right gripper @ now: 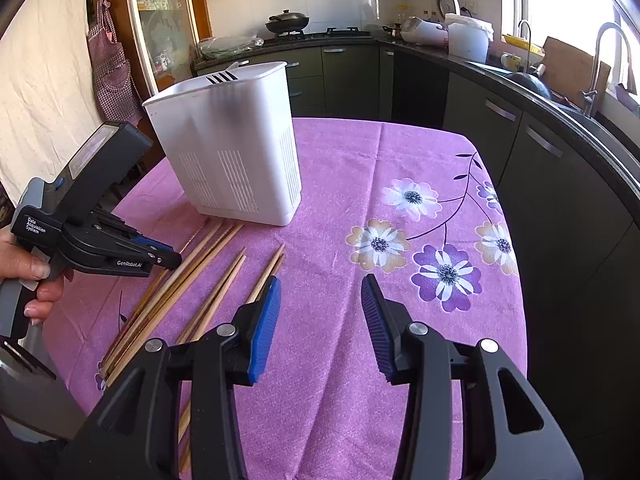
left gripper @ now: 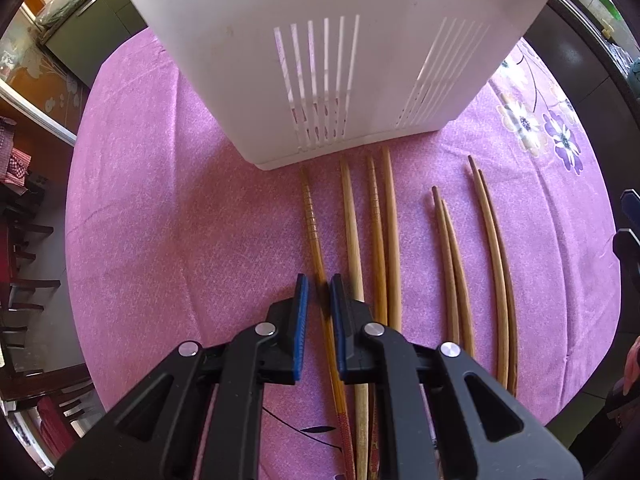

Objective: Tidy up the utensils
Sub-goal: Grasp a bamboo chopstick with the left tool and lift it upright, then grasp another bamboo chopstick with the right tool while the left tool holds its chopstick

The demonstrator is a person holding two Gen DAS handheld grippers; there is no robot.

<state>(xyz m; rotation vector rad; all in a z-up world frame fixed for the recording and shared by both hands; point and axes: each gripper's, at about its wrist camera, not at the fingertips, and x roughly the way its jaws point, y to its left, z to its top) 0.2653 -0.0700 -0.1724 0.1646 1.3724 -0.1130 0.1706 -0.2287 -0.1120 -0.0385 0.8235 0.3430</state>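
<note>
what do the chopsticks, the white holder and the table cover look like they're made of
Chopsticks: likely bamboo or wood, tan to brown with visible grain; the leftmost has carved rings near its tip. White holder: apparently moulded plastic, smooth and matte, with slotted vents low in its walls. Table cover: seemingly woven cloth, speckled pink with a printed flower pattern, creased in soft folds.

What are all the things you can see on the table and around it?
chopsticks: eight, wooden brown, lying side by side on the cloth in front of the holder
utensil holder: one, white, slotted, standing on the table
tablecloth: one, purple with flowers, covering the table
wok: one, black, on the stove behind
apron: one, checked, hanging at the back left
left gripper: black and blue, shut on the leftmost chopstick
right gripper: black and blue, open, above the cloth
hand: one, holding the left gripper
</note>
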